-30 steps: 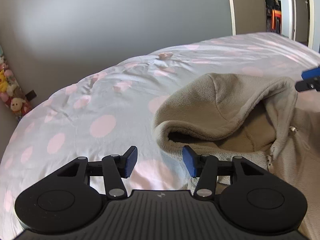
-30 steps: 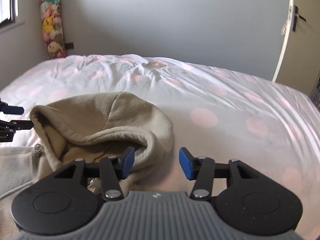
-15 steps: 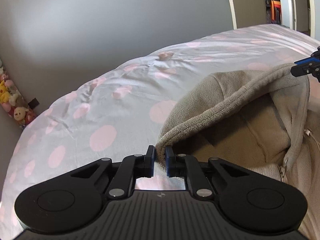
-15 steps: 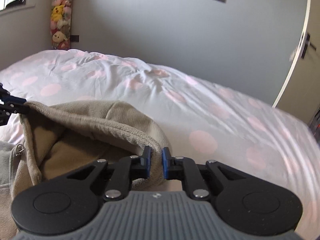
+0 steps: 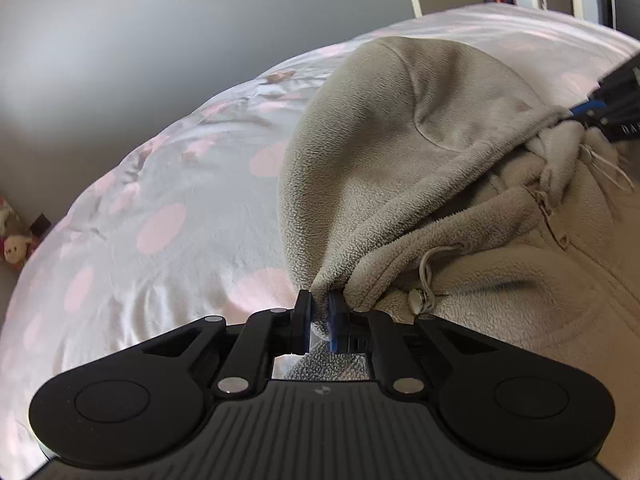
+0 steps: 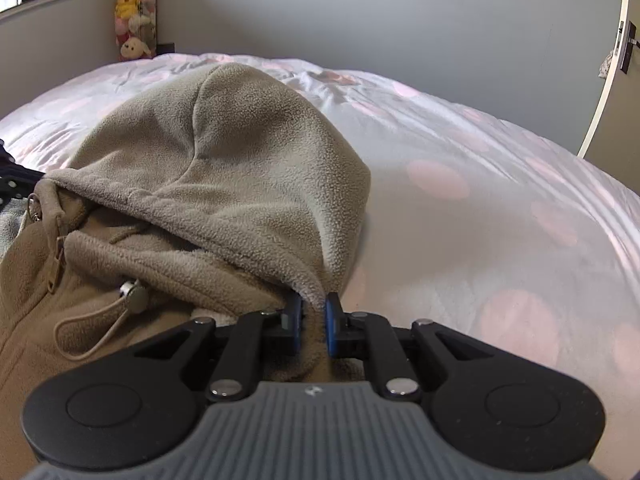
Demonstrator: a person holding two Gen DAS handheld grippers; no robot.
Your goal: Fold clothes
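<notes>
currently, by item:
left hand-held gripper (image 5: pixel 319 322): clamped tight on the hood's rim at its left corner
right hand-held gripper (image 6: pixel 313 326): pinching the hood's rim at the opposite corner, fleece bunched between the pads
hoodie (image 5: pixel 520 280): beige fleece, zipped, on the bed (image 5: pixel 160 208), hood (image 6: pixel 240 152) lying over the collar
around: plush toys (image 6: pixel 132 12) in the far corner, door (image 6: pixel 628 44) on the right, nothing blocking
</notes>
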